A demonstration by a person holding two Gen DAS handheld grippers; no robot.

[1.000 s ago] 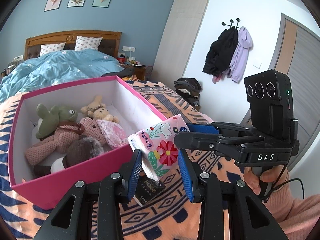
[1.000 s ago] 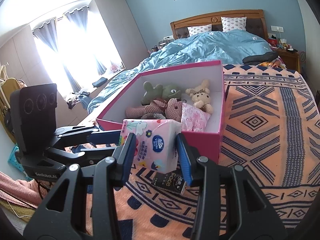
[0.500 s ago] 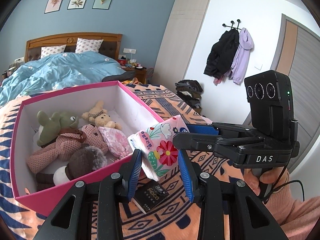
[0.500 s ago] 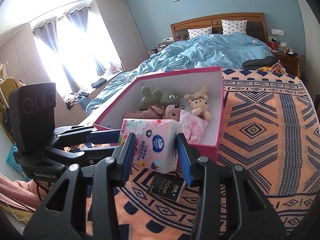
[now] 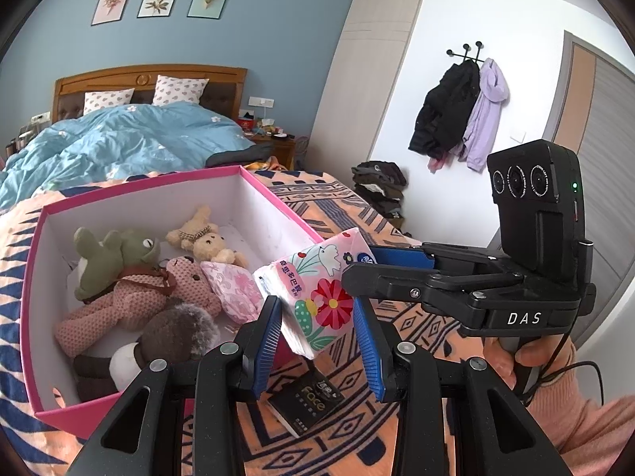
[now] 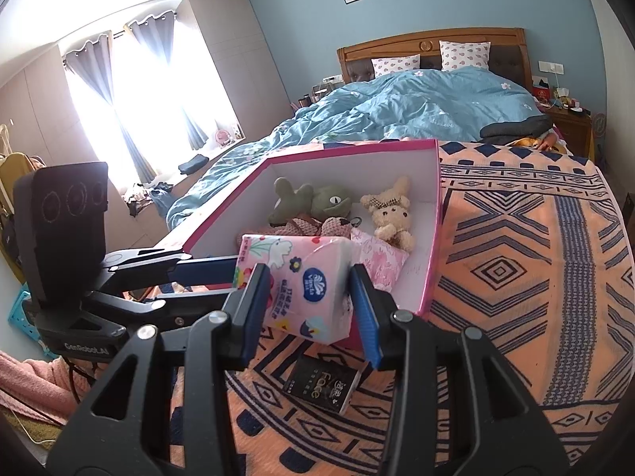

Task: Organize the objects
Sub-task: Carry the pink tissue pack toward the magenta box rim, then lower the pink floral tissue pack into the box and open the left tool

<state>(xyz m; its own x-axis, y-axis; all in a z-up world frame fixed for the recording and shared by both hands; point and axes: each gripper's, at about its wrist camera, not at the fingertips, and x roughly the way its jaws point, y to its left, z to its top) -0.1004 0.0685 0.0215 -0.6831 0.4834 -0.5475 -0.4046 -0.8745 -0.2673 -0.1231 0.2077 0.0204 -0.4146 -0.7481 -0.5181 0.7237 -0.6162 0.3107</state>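
Both grippers grip one pink floral tissue pack (image 5: 317, 293) from crossing directions and hold it in the air near the front right corner of a pink box (image 5: 35, 317). My left gripper (image 5: 317, 341) is shut on the pack. My right gripper (image 6: 311, 309) is shut on the same pack (image 6: 305, 277). The box (image 6: 432, 261) holds several plush toys: a green frog (image 5: 115, 254), a small tan bear (image 5: 202, 238) and a pink bear (image 5: 131, 297). A black "Face" packet (image 5: 307, 400) lies on the blanket under the pack; it also shows in the right wrist view (image 6: 323, 382).
The box stands on an orange and navy patterned blanket (image 6: 535, 269) on the bed. A blue duvet (image 6: 416, 107) and pillows lie behind it. Coats (image 5: 460, 111) hang on the wall at the right, with a pile of clothes (image 5: 379, 184) below them.
Both grippers have lifted the tissue pack higher and toward the box. The view looks further down into the box, and the black packet is more exposed below.
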